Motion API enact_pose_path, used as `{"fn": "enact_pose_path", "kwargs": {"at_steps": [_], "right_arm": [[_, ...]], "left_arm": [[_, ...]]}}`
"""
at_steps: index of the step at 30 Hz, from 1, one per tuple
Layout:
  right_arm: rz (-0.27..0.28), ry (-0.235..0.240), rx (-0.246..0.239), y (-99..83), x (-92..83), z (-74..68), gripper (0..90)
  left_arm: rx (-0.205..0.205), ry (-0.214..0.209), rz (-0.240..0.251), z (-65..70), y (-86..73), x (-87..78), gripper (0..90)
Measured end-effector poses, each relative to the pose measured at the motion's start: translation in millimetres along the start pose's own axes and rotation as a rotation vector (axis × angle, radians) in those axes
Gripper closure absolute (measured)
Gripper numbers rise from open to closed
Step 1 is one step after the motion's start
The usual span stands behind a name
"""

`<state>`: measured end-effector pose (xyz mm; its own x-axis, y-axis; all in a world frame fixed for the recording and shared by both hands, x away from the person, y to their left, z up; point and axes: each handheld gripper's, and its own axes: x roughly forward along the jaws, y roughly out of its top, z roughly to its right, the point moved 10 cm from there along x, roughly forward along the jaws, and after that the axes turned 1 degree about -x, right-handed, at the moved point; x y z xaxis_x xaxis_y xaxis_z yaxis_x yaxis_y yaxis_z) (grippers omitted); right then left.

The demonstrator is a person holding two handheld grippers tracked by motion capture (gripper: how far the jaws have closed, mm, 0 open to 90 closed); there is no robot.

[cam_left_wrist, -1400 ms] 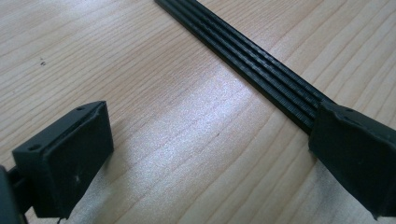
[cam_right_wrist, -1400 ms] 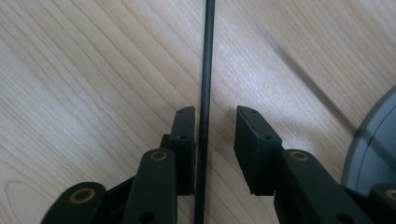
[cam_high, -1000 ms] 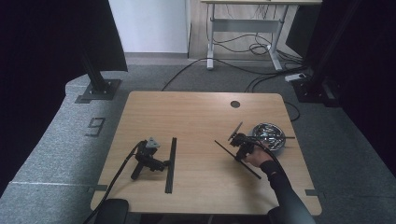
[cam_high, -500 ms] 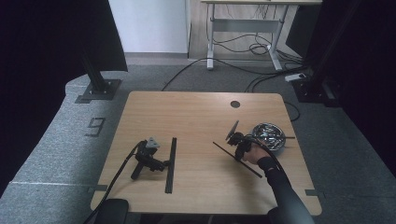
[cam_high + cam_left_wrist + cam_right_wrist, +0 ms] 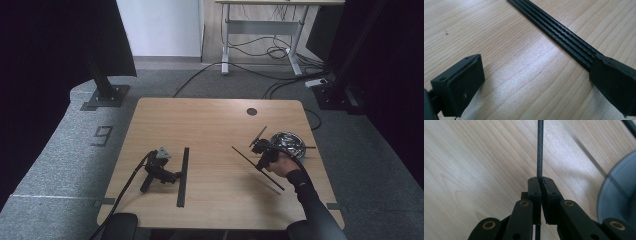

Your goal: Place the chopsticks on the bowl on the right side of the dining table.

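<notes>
High view: wooden table [image 5: 210,125], grey carpet; right gripper [image 5: 539,181] clamps black strip [image 5: 539,150]; left gripper [image 5: 534,82] wide.

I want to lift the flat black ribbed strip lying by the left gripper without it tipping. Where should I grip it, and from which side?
Grip the flat black ribbed strip near its mid-length, across its narrow width, coming straight down from above. It lies flat on the wooden table, long and thin, so an end grip would probably let it droop. The open left gripper lies beside it.
</notes>
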<state>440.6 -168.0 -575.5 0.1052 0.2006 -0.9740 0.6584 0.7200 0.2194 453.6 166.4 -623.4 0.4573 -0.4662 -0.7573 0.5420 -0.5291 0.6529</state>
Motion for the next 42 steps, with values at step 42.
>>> {"fn": "enact_pose_path", "kwargs": {"at_steps": [42], "right_arm": [[0.06, -0.168, 0.119, -28.2, -65.5, 76.1, 85.4]], "left_arm": [[0.002, 0.0, -0.003, -0.1, -0.3, -0.2, 0.0]]}}
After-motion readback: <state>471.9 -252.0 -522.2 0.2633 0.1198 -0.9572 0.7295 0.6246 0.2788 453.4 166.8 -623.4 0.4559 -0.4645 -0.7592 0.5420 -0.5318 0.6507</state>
